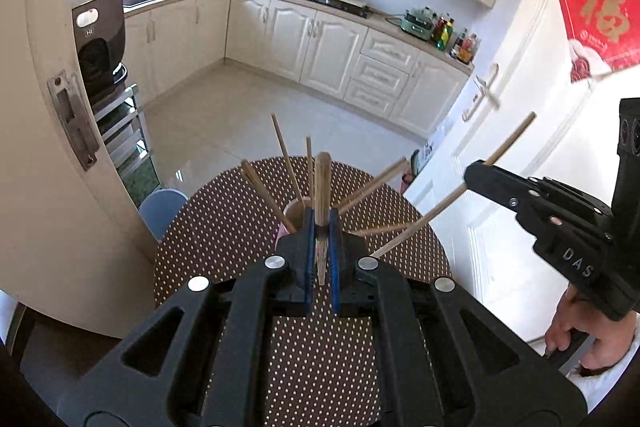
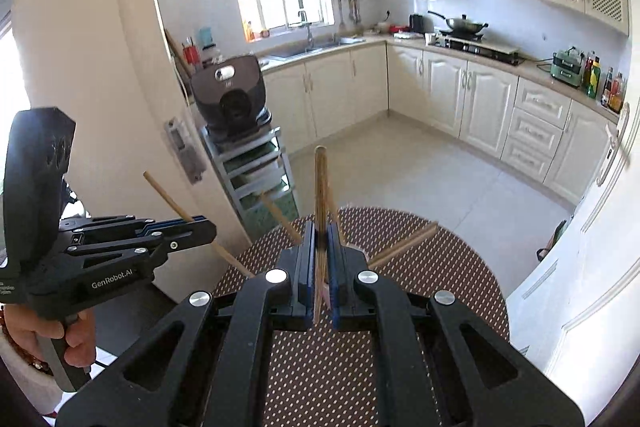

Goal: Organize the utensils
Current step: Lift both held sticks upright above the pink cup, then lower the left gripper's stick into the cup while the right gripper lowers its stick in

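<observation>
My left gripper point(image 1: 321, 227) is shut on a wooden chopstick point(image 1: 322, 187) that points up and forward, just above a wooden utensil cup point(image 1: 295, 213) on the dotted table. Several chopsticks point(image 1: 286, 159) stick out of the cup, fanned apart. My right gripper point(image 2: 321, 247) is shut on another chopstick point(image 2: 321, 195), held above the table. In the left wrist view the right gripper point(image 1: 480, 173) is at the right, its chopstick point(image 1: 516, 137) slanting through it. In the right wrist view the left gripper point(image 2: 200, 227) is at the left, holding its chopstick point(image 2: 168, 197). The cup is hidden in the right wrist view.
The round table has a brown cloth with white dots point(image 1: 224, 227). A blue chair point(image 1: 162, 207) stands at its far left. A white door point(image 1: 500, 155) is at the right. A metal rack with a dark appliance point(image 2: 232, 95) stands beyond the table.
</observation>
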`<state>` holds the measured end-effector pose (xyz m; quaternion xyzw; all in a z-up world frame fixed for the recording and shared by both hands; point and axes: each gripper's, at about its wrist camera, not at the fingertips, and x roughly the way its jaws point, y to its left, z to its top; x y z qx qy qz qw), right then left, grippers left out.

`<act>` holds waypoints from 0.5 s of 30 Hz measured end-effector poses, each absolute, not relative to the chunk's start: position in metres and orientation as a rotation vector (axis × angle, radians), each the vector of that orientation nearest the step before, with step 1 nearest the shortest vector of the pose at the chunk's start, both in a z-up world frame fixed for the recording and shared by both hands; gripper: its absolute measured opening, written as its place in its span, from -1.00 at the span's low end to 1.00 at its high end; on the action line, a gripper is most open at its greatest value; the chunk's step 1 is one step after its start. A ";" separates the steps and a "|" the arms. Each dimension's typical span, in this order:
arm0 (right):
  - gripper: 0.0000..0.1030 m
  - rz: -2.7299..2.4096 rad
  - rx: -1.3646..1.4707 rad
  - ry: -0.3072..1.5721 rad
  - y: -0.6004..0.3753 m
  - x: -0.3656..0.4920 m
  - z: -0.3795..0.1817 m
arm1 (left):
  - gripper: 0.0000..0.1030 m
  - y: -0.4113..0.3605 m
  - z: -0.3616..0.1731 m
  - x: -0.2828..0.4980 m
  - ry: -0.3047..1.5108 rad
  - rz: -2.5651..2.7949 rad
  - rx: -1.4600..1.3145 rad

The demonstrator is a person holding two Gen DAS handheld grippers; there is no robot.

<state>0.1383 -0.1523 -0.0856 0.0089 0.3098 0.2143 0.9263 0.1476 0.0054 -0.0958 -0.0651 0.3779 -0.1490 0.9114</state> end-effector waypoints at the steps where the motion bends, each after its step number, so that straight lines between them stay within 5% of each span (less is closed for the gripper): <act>1: -0.92 0.437 0.019 0.627 -0.155 0.139 -0.084 | -0.88 0.005 -0.094 0.148 0.774 -0.301 -0.138; 15: -0.91 0.451 0.030 0.599 -0.176 0.192 -0.084 | -0.88 -0.008 -0.098 0.202 0.743 -0.246 -0.170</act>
